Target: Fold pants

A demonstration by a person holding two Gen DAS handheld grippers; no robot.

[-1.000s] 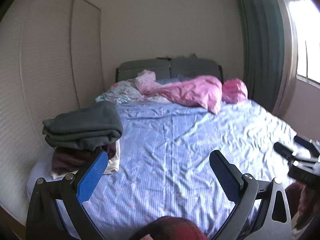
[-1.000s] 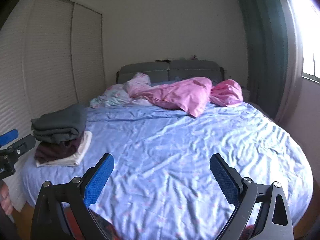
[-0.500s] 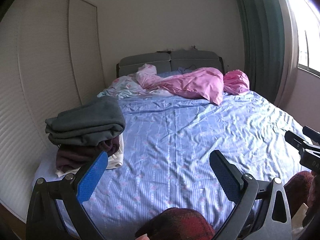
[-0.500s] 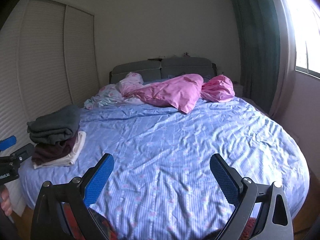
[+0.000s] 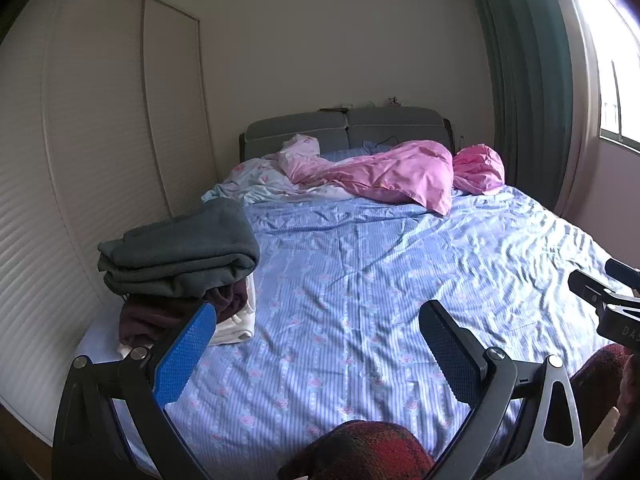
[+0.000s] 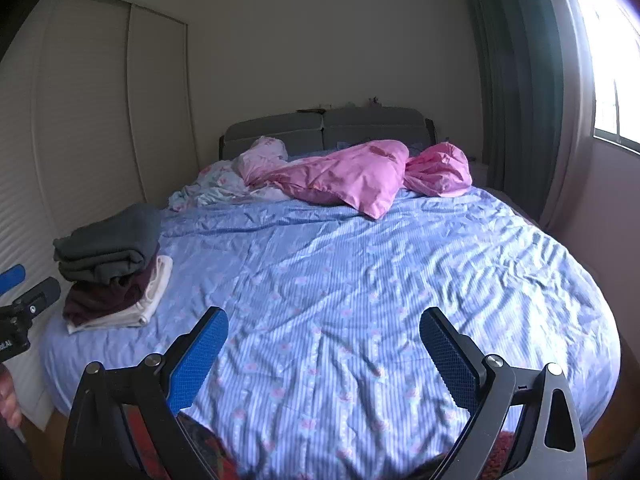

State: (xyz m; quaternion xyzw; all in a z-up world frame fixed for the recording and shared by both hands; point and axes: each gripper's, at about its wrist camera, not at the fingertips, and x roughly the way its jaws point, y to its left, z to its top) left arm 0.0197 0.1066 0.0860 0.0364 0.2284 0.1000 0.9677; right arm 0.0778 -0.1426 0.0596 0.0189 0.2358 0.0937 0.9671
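Both grippers hover above the foot of a bed (image 6: 360,280) covered in a blue striped sheet with small pink flowers. The left gripper (image 5: 316,344) has its jaws spread wide apart, nothing between the blue pads. The right gripper (image 6: 324,344) is likewise released, its jaws parted and empty.

At the bed's left edge sits a stack of folded clothes (image 5: 176,264): a grey garment (image 6: 108,244) on top, a dark maroon one (image 6: 108,296) under it, and a cream one (image 6: 152,300) at the bottom. Whether any of these are pants cannot be told.

A dark red plaid fabric (image 5: 360,452) shows at the lower edge of the left wrist view, below and between the left gripper's jaws at the near edge of the bed; more of it appears at the right edge of that view and along the bottom of the right wrist view. Its type of garment cannot be made out.

Near the grey headboard (image 6: 320,128) lies a crumpled pink duvet (image 6: 352,176), with a pale floral bedding bundle (image 6: 216,184) to its left. A louvred wardrobe (image 5: 80,140) stands along the left wall, and a green curtain (image 6: 516,72) hangs beside a bright window (image 6: 616,60) on the right.
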